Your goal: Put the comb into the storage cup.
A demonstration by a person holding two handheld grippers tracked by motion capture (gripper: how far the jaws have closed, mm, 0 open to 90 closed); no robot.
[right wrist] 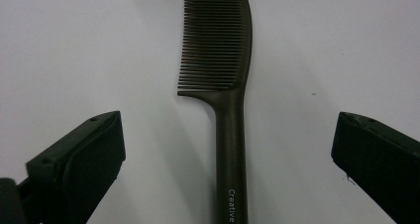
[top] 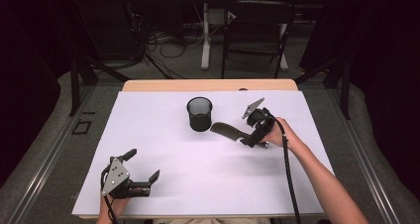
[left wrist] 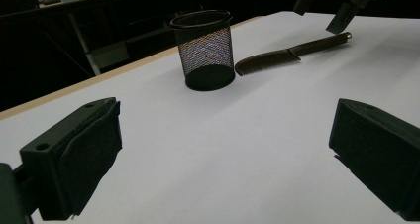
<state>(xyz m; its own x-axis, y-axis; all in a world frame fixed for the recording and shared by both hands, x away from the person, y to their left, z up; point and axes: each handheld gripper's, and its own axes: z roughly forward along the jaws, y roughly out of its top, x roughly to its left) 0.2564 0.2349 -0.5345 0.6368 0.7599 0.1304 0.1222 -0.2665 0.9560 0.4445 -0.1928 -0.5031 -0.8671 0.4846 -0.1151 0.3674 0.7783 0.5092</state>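
Note:
A dark comb lies flat on the white sheet, just right of a black mesh cup. My right gripper hovers over the comb's handle end with its jaws spread wide. In the right gripper view the handle runs up the middle between the jaws, untouched, and the comb's teeth point left; the right gripper is open. My left gripper rests near the front left of the sheet, open and empty. From the left gripper I see the cup and the comb farther off.
The white sheet covers most of the wooden table. Beyond the far edge stand a chair, table legs and cables on the floor. A black cable trails from the right gripper along the forearm.

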